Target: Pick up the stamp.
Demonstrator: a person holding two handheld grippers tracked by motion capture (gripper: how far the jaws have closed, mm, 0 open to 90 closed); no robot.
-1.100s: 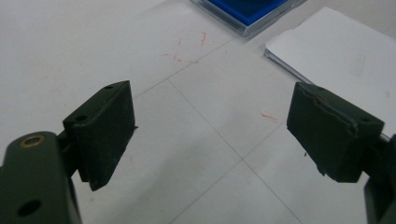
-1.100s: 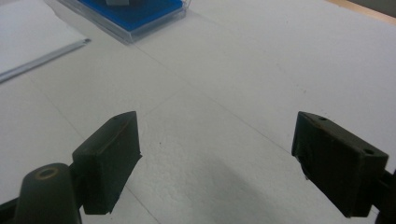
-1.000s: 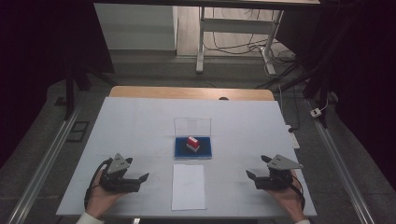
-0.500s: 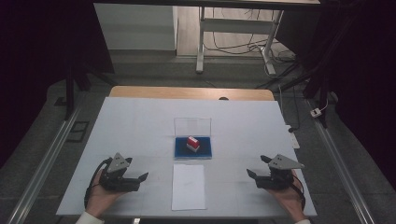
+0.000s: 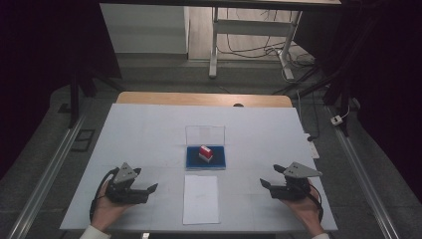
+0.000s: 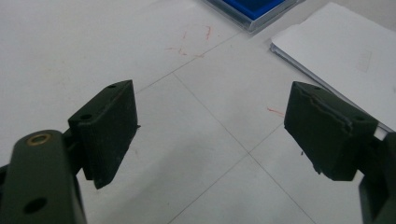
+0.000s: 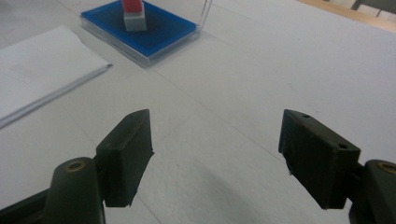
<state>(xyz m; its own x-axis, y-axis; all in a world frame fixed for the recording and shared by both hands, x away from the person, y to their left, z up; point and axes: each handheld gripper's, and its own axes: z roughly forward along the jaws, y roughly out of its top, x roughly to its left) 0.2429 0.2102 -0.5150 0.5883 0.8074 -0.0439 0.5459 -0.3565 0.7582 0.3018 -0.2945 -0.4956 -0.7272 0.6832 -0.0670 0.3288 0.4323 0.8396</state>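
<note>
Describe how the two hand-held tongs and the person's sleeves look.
Both the left tongs and right tongs are black, each topped by a grey three-cornered plate, with blocky ribbed jaws and a brass-ringed pivot. A black cable loops from each. White cuffs show at the wrists.

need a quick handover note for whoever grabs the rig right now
Left claw: open, empty, low over the table, left of the paper sheet.
Right claw: open, empty, right of the sheet.
The red and white stamp stands on the blue pad in the open clear case, just beyond the sheet.
Done: nothing gripped yet.
Left: probably lifting the stamp and pressing it on the sheet.
</note>
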